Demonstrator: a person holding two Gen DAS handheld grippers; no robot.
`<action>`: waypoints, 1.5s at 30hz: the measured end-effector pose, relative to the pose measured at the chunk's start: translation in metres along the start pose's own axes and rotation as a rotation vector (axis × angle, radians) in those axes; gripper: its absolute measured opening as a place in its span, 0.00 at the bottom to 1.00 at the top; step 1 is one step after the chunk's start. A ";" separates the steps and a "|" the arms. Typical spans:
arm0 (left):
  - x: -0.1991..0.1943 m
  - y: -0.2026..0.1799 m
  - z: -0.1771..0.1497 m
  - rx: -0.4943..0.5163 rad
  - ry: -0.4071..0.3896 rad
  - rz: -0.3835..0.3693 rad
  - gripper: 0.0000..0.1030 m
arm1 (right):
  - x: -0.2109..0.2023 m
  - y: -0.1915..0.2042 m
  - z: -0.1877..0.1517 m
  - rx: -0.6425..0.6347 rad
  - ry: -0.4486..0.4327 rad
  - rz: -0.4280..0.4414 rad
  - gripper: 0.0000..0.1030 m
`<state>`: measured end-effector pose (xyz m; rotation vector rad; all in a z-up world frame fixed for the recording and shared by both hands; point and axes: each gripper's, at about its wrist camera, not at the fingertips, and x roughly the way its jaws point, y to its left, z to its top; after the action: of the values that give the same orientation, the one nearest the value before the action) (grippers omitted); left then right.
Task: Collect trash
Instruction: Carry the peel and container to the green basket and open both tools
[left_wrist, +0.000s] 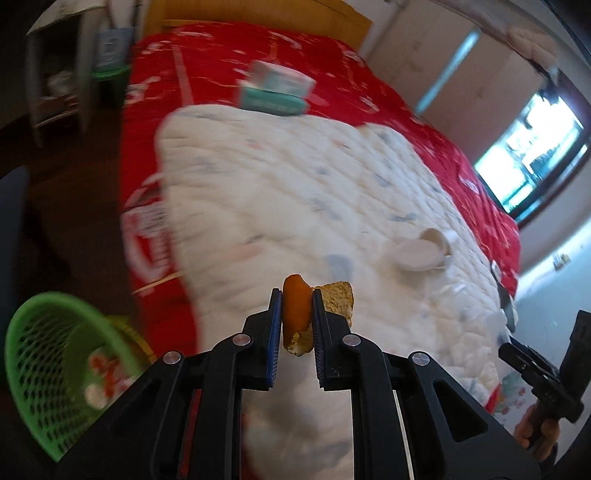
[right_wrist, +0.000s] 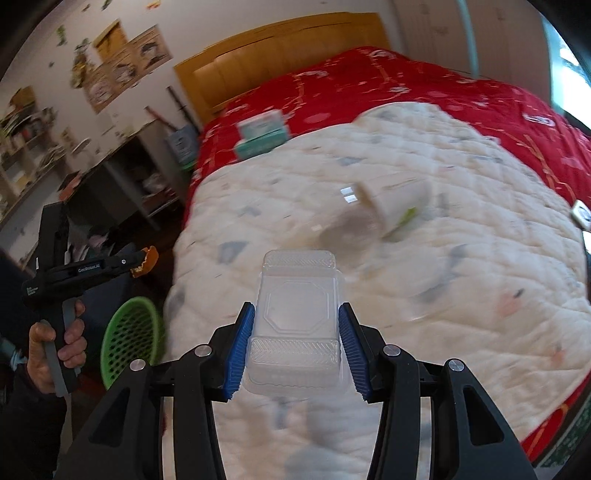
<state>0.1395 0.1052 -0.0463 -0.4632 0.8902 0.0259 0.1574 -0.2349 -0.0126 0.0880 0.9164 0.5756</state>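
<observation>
The left gripper (left_wrist: 294, 319) is pinching a piece of orange peel (left_wrist: 295, 314) between its nearly closed fingers, holding it above the near edge of the bed (left_wrist: 159, 206), over the white quilt (left_wrist: 277, 192). The right gripper (right_wrist: 296, 345) is clamping a clear plastic container (right_wrist: 297, 321) across its width, its blue fingers (right_wrist: 240, 347) pressing on both side walls. The green basket (left_wrist: 48, 369) is sitting on the floor off the bed's near left corner, apparently where both pieces are headed. The peel looks light, limp and a little slick, so a grip across its thick middle seems safest. The container looks light, thin and springy; squeezing it hard could buckle it, and the ribbed ends would likely give better purchase than the smooth lid. A paper cup (right_wrist: 399, 199) is lying tipped over further up the quilt, and a tissue box (left_wrist: 275, 90) is resting near the quilt's far edge; both pictures are blurred.
</observation>
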 end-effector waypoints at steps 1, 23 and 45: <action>-0.013 0.014 -0.007 -0.011 -0.017 0.030 0.14 | 0.002 0.009 -0.003 -0.014 0.004 0.007 0.44; -0.081 0.164 -0.107 -0.174 0.024 0.376 0.17 | 0.037 0.140 -0.020 -0.181 0.085 0.175 0.44; -0.142 0.201 -0.144 -0.297 -0.064 0.417 0.48 | 0.082 0.231 -0.032 -0.303 0.177 0.302 0.44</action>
<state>-0.1006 0.2524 -0.0927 -0.5422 0.9113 0.5573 0.0712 -0.0028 -0.0198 -0.1015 0.9837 1.0098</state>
